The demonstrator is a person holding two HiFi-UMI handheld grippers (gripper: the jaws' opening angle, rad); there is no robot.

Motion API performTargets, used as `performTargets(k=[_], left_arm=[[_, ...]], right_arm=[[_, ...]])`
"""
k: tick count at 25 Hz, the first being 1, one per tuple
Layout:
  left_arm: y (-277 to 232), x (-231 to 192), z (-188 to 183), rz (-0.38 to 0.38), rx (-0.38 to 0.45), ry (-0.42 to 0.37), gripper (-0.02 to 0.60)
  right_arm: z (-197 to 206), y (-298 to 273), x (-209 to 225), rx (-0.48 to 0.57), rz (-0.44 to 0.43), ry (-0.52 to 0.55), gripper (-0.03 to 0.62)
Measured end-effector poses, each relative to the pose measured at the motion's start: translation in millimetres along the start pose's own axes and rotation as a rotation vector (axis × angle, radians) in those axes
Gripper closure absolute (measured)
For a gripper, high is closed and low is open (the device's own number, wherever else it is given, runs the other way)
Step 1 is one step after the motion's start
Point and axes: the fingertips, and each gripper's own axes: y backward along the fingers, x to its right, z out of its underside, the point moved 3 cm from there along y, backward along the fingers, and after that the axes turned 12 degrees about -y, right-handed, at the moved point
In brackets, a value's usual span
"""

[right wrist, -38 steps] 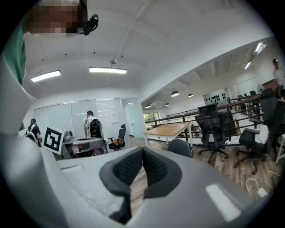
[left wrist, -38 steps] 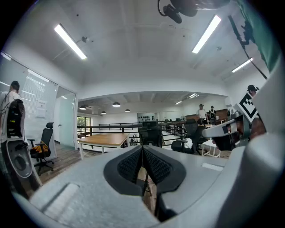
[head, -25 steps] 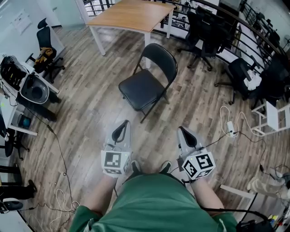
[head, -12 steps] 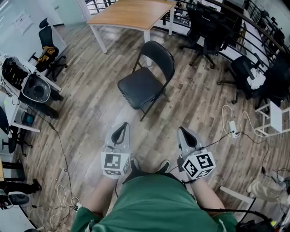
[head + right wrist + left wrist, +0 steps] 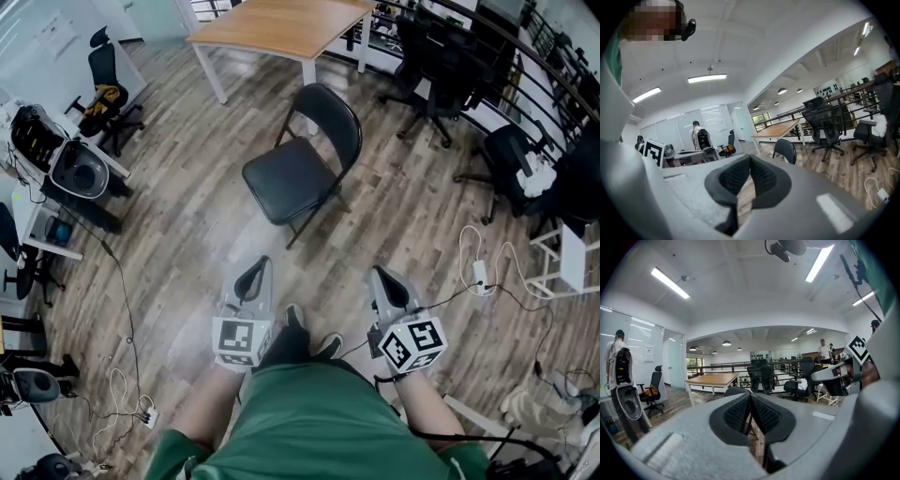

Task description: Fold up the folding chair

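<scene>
On the plank floor (image 5: 187, 234), in the open stretch just short of its far edge, the folding chair (image 5: 298, 173) stands unfolded on its legs, with the black seat level and the rounded backrest upright on the side nearest a wooden table (image 5: 281, 23). Nothing touches the chair.

The person's 2 shoes (image 5: 309, 339) are planted well apart from it, nearer the floor's close edge. The left gripper (image 5: 251, 272) and the right gripper (image 5: 386, 281) are held side by side above the shoes, both aimed toward the chair and well short of it. In the left gripper view its ribbed pads (image 5: 738, 412) meet tip to tip with nothing between them. The right gripper's pads (image 5: 733, 174) are likewise pressed together and empty, and the chair's backrest (image 5: 786, 151) shows beyond them.

Black office chairs (image 5: 436, 56) crowd the floor's right edge, and a white cable (image 5: 478, 267) trails just right of the right gripper
</scene>
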Motion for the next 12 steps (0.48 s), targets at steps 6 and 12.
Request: performTargets(k=[6,12], left_arm=[[-33.6,-17.7,20.5,-0.02,-0.03,0.043,0.569],[-95.7,-48.8,42.5,-0.036,-0.024,0.088,0.569]], right_arm=[[-5.9,-37.9,17.1,-0.038,-0.005,0.006,0.589],[-34.3,-90.1,33.4,-0.049,0.013,0.054,0.589]])
